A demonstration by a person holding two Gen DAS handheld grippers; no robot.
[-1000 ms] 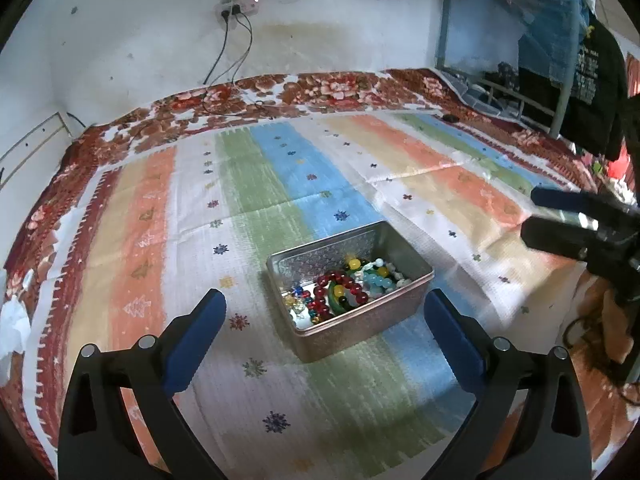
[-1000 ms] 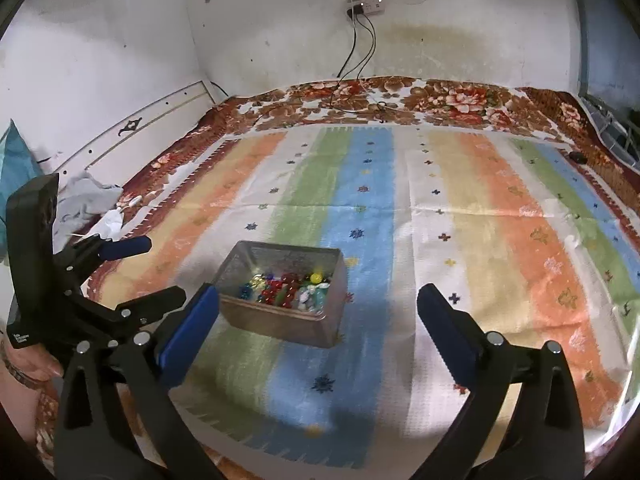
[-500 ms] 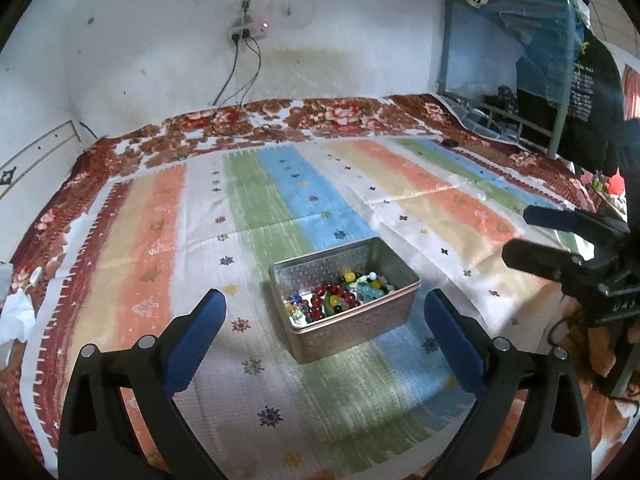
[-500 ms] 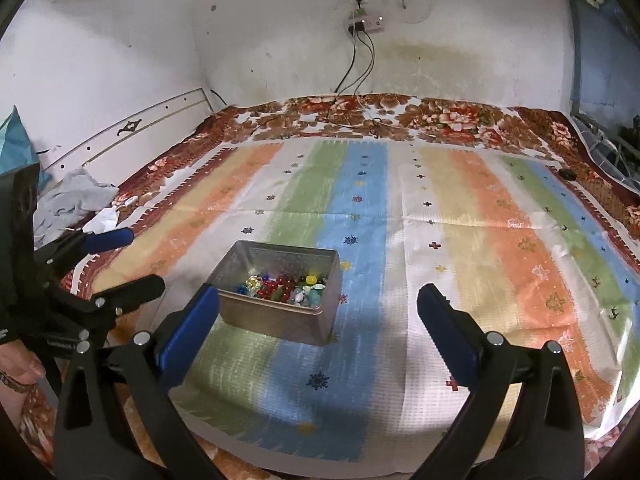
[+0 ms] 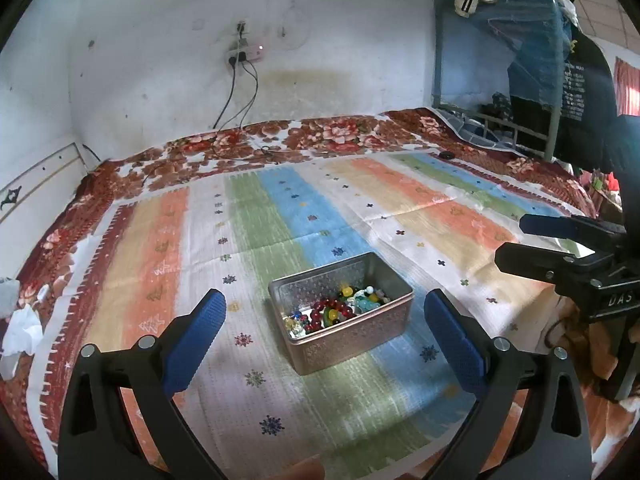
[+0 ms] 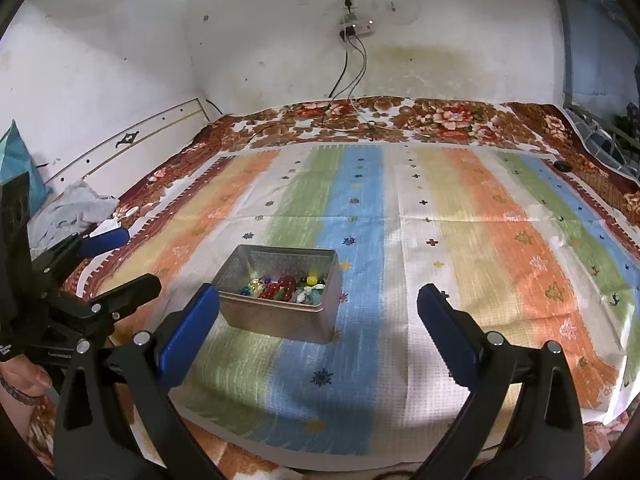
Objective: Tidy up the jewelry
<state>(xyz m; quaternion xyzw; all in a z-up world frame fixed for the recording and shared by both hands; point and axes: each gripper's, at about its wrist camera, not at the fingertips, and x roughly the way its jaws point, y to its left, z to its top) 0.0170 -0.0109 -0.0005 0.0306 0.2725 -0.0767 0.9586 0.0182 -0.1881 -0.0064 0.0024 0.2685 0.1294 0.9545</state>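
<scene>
At the bottom of the left wrist view, the left hand-held gripper [image 5: 324, 320] has its blue pads spread wide apart, holding nothing, and the right hand-held gripper [image 6: 318, 312] at the bottom of its own view is just as wide and empty. Between the left pads, lower centre of the frame, the metal tin [image 5: 342, 312] sits on the striped bedspread [image 5: 260, 220], with the bead jewelry [image 5: 334, 312] heaped loose inside.

The beads lie tangled together, so a pinch could likely drag several strands at once or spill some onto the soft bed; pressing the tin's wall could tip it.

The right wrist view shows crumpled cloth [image 6: 74, 208] at its left edge; the left wrist view shows hanging clothes [image 5: 576, 80] at upper right.
</scene>
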